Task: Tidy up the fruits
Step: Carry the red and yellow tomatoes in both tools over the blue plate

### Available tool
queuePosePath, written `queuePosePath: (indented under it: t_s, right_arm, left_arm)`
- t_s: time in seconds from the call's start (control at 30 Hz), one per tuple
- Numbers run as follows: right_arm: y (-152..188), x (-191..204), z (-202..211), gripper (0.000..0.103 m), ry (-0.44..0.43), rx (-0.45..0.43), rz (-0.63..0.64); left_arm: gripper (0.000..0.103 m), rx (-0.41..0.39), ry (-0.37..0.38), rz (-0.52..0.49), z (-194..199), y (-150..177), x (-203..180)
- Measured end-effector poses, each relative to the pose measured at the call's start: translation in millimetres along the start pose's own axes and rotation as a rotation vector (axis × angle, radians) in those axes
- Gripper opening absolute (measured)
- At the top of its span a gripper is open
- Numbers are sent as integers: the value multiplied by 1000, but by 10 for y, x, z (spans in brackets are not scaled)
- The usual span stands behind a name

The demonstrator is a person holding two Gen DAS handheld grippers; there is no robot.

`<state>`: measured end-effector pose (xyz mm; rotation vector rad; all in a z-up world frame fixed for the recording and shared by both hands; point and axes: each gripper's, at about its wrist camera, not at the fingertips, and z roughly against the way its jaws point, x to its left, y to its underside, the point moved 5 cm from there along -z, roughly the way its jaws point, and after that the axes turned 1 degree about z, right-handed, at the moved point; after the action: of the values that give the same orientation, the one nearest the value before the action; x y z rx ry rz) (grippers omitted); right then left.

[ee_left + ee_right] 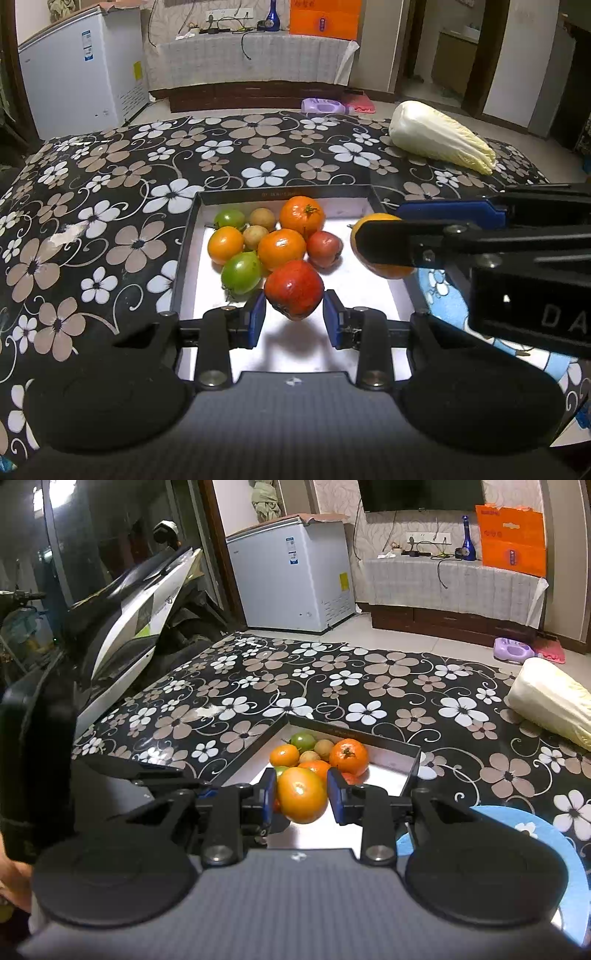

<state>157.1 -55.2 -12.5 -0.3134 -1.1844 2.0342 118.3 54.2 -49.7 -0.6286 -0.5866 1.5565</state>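
A black-rimmed tray (184, 240) with a white floor holds several fruits: oranges, green tomatoes, small brown fruits and a red one. My left gripper (294, 319) is shut on a red pomegranate-like fruit (293, 290) and holds it above the tray's near part, its shadow below. My right gripper (301, 797) is shut on an orange tomato (302, 794) above the tray (413, 755). In the left wrist view the right gripper (384, 236) comes in from the right with that orange fruit (360, 227) over the tray's right side.
A napa cabbage (439, 136) lies at the table's far right, also in the right wrist view (554, 701). A blue plate (569, 849) sits right of the tray. A scooter (122, 609) stands left of the table, a white freezer (81, 70) behind.
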Motion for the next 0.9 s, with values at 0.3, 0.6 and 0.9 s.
queuePosePath:
  t_s: [0.3,0.6,0.9]
  right_arm:
    - [5,-85,106,33,16,-16,-10]
    - [15,-185,215,33,27,-32,-29]
    - [52,-309,337,33,45,-40,-45]
  left_arm:
    - [39,-40,54,-10,79,-46,-189]
    - [39,-47,89,-30,88,-47,-387]
    - [39,-47,128,-66,64,-24,-683]
